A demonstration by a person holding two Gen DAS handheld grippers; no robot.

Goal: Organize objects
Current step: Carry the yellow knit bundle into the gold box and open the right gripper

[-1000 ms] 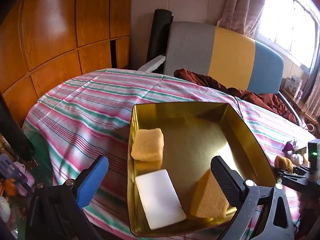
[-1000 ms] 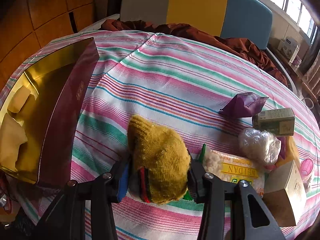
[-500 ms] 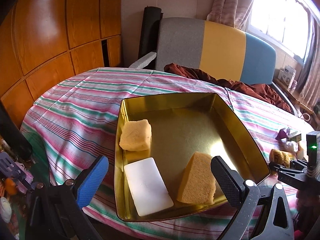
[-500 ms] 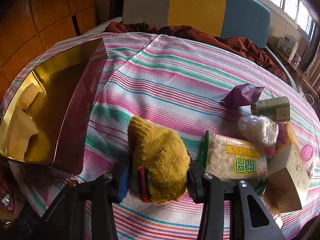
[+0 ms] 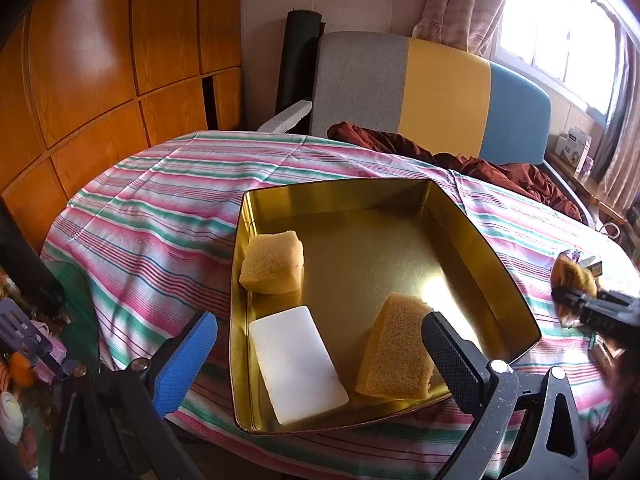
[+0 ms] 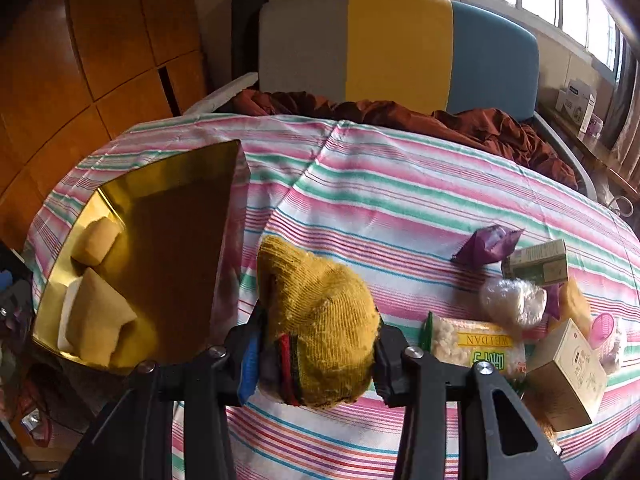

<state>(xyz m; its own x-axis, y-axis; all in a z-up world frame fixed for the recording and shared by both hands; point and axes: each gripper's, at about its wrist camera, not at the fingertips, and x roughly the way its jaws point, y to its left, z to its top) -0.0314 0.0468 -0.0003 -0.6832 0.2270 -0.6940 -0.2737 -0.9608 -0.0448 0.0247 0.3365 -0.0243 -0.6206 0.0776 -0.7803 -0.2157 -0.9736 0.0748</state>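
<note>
- The table with the striped cloth [image 6: 400, 200] fills both views; its near edge is cut off at the bottom of each one.
- The gold tin [image 5: 496, 264] sits on the cloth at the left side of the table. Only the left wrist view looks straight into it: a square sponge [image 5: 272, 268] in the left part, a white block [image 5: 298, 364] in front of that, and a wedge sponge [image 5: 394, 348] at the near right wall. In the right wrist view the dark red outer wall of the tin hides most of the floor.
- The left gripper [image 5: 320, 352] is wide apart and grasps nothing; its fingers stand over the near edge of the tin.
- The right gripper [image 6: 316, 352] is clenched on the yellow knitted glove [image 6: 320, 312], just right of the tin. In the left wrist view this glove is only a small shape at the right border.
- Only the right wrist view shows the group of goods at the right: a bag of white grains [image 6: 476, 344] with the word "WEIDAN", seen upside down, a beige carton [image 6: 564, 376] whose print is too small to read, a green box [image 6: 538, 262], a clear plastic bundle [image 6: 512, 300] and a purple wrapper [image 6: 488, 244].
</note>
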